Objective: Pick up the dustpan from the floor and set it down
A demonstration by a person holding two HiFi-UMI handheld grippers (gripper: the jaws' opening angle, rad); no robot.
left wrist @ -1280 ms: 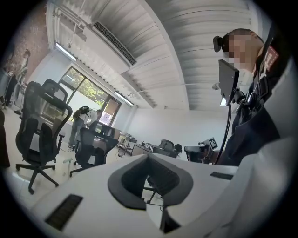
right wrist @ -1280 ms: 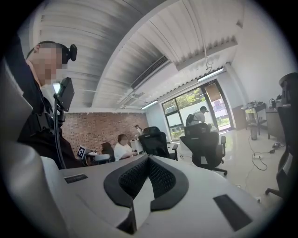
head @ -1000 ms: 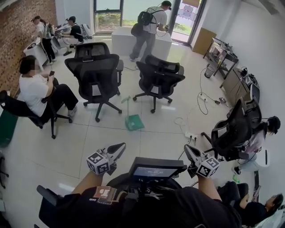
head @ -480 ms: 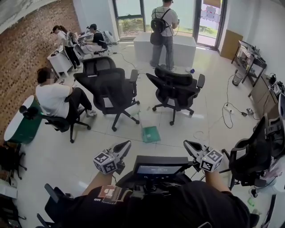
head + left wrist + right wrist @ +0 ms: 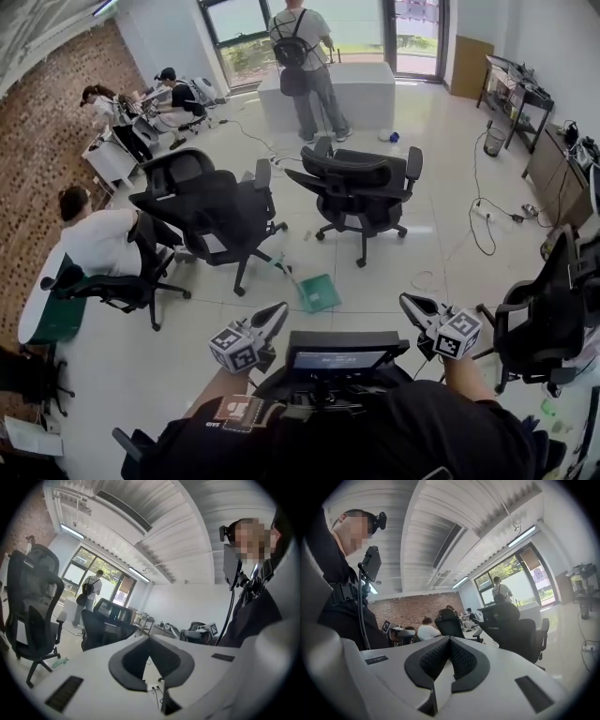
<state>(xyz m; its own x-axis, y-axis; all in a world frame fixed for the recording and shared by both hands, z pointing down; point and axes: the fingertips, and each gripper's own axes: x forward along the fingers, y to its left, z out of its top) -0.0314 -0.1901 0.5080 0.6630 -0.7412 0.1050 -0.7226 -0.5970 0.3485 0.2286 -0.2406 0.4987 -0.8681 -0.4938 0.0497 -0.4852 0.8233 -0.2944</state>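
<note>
**Both grippers shut and empty, dustpan on the floor ahead**

The left gripper (image 5: 279, 312) and right gripper (image 5: 408, 302) are held out level in front of the person, either side of a small screen (image 5: 339, 358) on the chest rig. Each gripper's own view shows its dark pads pressed together at the tips with nothing between them.

Only the head view shows the dustpan (image 5: 319, 292). It lies on the pale tiled floor ahead of both grippers and well apart from them, a little nearer the left one. It sits just in front of the bases of two black chairs, the left chair (image 5: 211, 211) and the right chair (image 5: 361, 183). The pan is teal-green, flat and roughly square, with its thin handle slanting up and left toward the left chair's base.

The gripper views look out level, so they take in the ribbed ceiling, which the head view does not. The left gripper view shows a person with a backpack (image 5: 91, 590) by the windows. The right gripper view shows the brick wall (image 5: 412, 606) and seated people before it
</note>
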